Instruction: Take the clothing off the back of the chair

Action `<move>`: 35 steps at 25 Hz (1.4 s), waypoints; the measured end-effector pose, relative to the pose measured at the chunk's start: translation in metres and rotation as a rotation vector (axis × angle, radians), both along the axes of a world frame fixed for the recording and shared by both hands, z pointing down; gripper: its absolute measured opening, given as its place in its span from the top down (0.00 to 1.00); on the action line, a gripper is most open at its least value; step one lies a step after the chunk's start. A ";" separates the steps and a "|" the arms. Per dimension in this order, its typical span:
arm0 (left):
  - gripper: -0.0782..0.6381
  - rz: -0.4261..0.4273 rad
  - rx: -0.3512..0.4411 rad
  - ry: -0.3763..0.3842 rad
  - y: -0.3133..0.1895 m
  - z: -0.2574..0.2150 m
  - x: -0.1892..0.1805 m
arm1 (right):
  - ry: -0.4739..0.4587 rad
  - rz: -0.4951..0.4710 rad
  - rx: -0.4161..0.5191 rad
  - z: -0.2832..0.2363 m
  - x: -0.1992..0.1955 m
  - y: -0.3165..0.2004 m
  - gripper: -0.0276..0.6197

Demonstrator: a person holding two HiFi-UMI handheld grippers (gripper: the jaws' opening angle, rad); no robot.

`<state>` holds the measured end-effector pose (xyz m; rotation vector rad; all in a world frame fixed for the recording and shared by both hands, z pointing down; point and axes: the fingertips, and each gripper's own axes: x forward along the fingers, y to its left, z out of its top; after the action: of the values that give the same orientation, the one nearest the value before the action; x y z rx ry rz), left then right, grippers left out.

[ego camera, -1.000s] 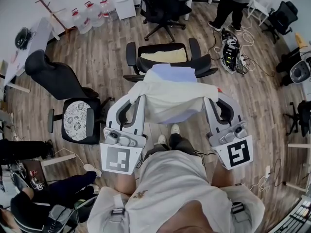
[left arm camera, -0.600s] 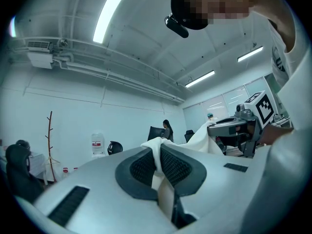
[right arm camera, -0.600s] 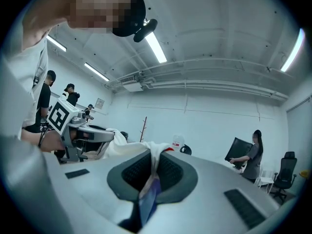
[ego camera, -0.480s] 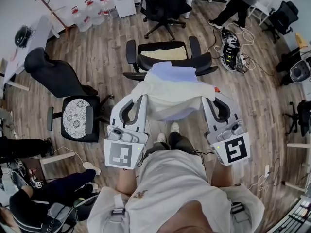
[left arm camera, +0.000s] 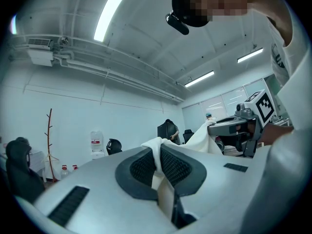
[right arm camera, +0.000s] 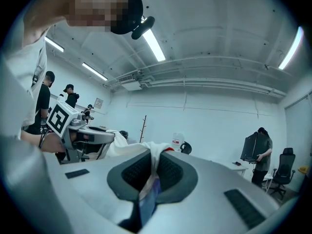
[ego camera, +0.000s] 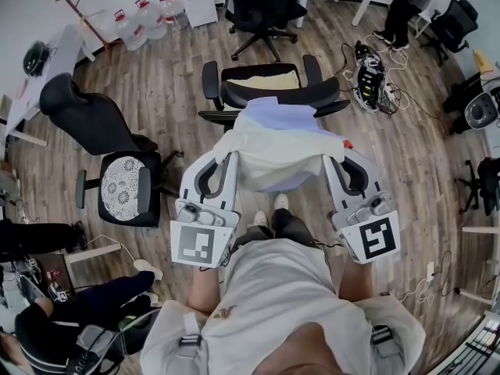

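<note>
Garment (ego camera: 275, 153) mid-frame, left gripper (ego camera: 226, 157) and right gripper (ego camera: 333, 158) both clamped on it; chair (ego camera: 234, 97) back partly hidden behind.

Upper left, three water jugs (ego camera: 146, 20) sit by the wall. A black chair (ego camera: 98, 131) with a patterned cushion (ego camera: 123, 194) stands at left, and a cable tangle (ego camera: 373, 73) sprawls upper right.

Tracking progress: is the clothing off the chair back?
Cannot tell: left gripper and right gripper hold clothing spread; its edge overlaps the chair back.
</note>
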<state>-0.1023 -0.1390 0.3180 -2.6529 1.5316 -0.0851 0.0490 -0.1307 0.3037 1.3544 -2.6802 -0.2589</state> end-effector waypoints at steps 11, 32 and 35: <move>0.85 0.018 -0.030 0.005 0.014 0.010 0.001 | -0.005 0.028 -0.007 0.004 0.001 0.015 0.91; 0.85 -0.057 -0.045 0.014 0.033 0.025 0.040 | -0.052 -0.030 -0.040 0.027 0.040 0.024 0.91; 0.85 -0.070 -0.045 0.005 0.040 0.025 0.047 | -0.052 -0.049 -0.038 0.029 0.045 0.029 0.91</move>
<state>-0.0555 -0.0986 0.3426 -2.6347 1.6433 -0.1190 0.0941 -0.1016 0.3324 1.3040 -2.7485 -0.1796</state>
